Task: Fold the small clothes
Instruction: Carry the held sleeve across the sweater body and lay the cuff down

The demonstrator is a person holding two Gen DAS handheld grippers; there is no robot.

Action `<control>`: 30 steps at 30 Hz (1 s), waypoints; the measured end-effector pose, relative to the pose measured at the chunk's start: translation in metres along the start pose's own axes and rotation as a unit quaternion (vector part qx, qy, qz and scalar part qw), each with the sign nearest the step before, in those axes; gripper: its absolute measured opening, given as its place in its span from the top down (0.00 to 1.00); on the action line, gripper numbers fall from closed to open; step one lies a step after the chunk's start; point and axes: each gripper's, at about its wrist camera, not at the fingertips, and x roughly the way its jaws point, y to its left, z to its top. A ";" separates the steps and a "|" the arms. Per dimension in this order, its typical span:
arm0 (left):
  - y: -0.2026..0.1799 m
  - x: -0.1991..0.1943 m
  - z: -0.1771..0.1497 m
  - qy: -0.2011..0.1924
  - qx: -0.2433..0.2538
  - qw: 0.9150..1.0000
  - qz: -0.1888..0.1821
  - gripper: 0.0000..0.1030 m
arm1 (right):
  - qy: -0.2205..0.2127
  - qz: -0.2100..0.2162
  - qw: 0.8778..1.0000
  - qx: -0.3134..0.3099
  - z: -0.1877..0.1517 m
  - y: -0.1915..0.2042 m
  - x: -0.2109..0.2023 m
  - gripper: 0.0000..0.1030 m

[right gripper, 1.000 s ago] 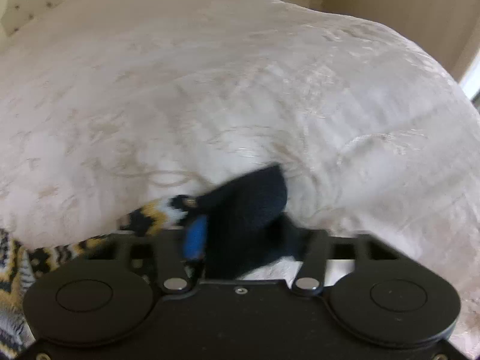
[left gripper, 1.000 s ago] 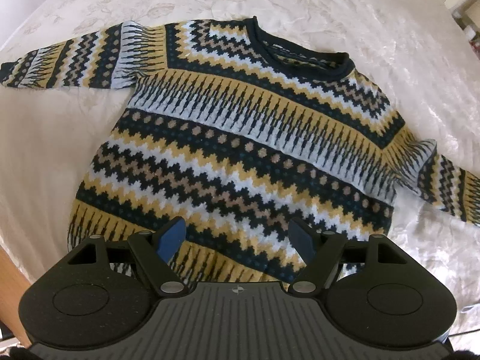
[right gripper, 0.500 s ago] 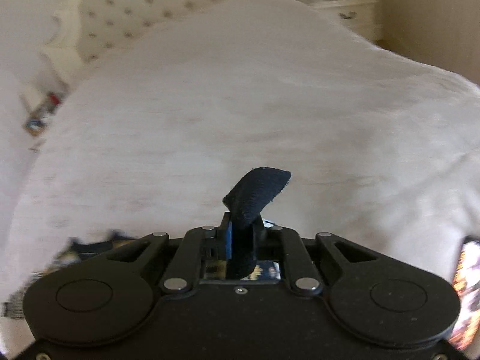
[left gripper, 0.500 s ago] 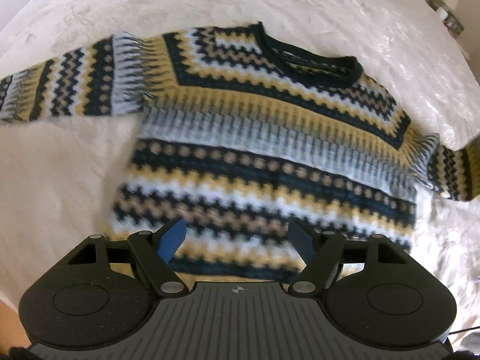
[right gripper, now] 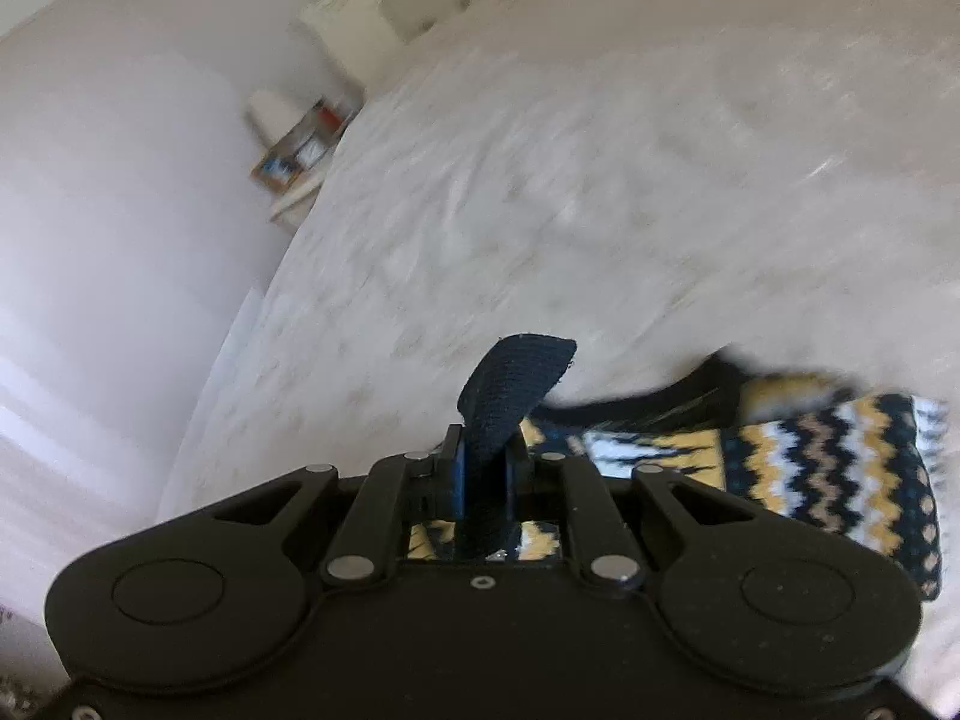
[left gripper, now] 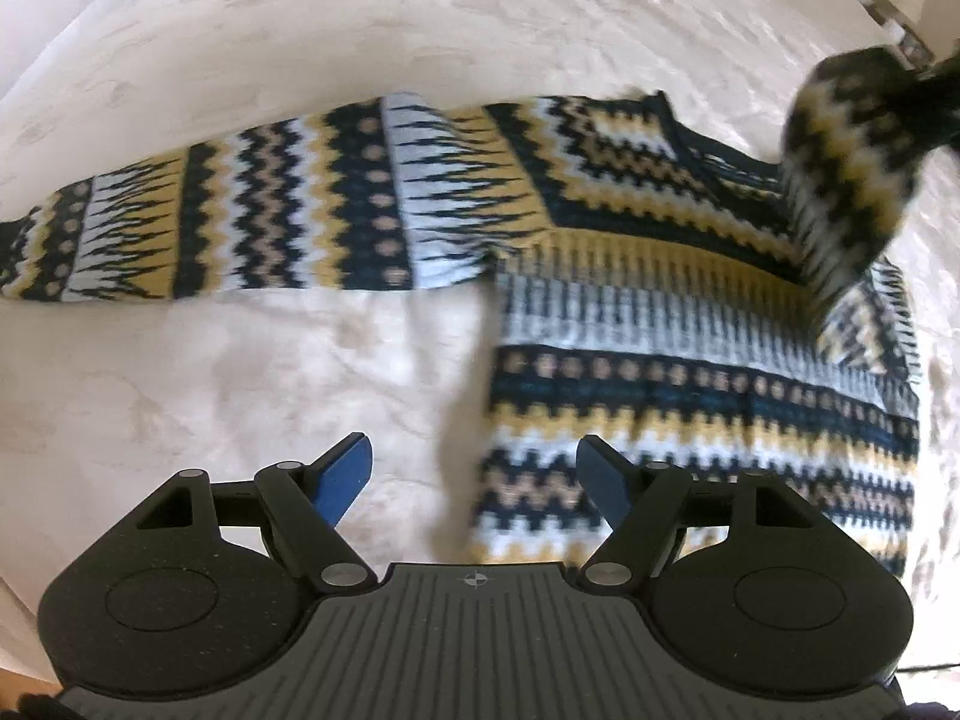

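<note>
My right gripper [right gripper: 483, 474] has lifted the sweater [left gripper: 690, 324] cuff [right gripper: 510, 384] it pinches; sleeve fold begun. Left gripper [left gripper: 474, 474] fingers spread.

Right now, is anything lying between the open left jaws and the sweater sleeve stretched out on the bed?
Nothing visible: only bare bedspread lies between the open left gripper and the flat sleeve of the sweater.
</note>
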 end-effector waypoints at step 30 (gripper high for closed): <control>-0.081 0.057 0.055 -0.071 0.028 0.997 -0.030 0.28 | 0.026 -0.174 0.984 0.010 -0.053 -0.128 -0.015 0.41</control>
